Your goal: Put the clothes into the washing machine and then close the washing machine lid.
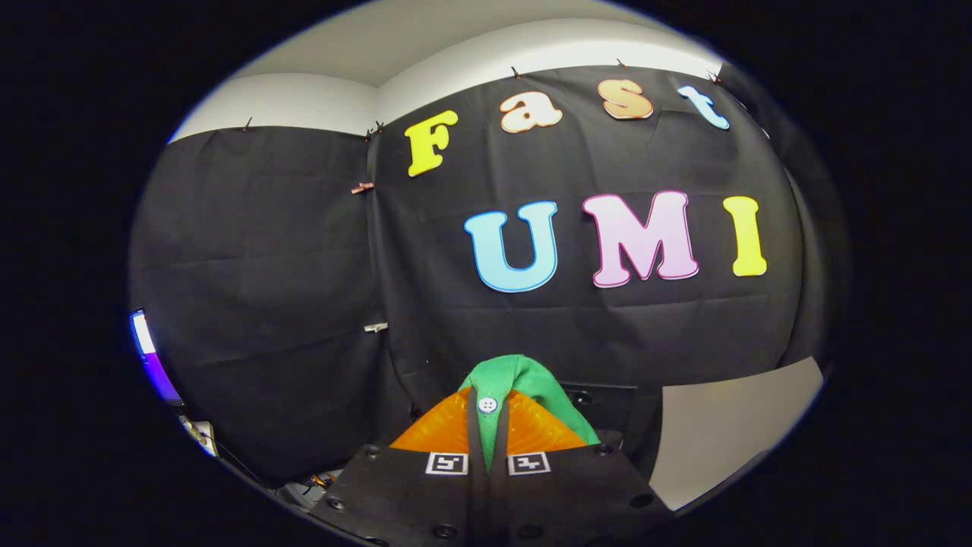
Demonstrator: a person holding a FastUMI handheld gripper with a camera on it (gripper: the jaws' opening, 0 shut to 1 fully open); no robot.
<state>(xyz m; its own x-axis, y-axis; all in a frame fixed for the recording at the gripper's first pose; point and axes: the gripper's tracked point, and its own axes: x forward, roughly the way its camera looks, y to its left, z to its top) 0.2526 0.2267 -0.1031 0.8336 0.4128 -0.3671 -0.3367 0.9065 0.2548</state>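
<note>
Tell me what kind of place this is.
Likely a staged recording booth, not a home: black cloth wall pinned below a white wall, and a lit screen off to one side. The gripper is shut on a green garment with a white button.

One claw, one garment, one button

One claw [488, 425] with two fingers [444, 429] pressed on one green garment [524, 376] at their 12 o'clock; one white button [487, 405] on it; two square markers [446, 463] below.

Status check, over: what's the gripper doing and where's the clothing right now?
Gripper shut on green garment, both fingers pinching it. Garment with white button bunched between and above fingertips, lifted facing the black cloth wall. Nothing blocking ahead.
</note>
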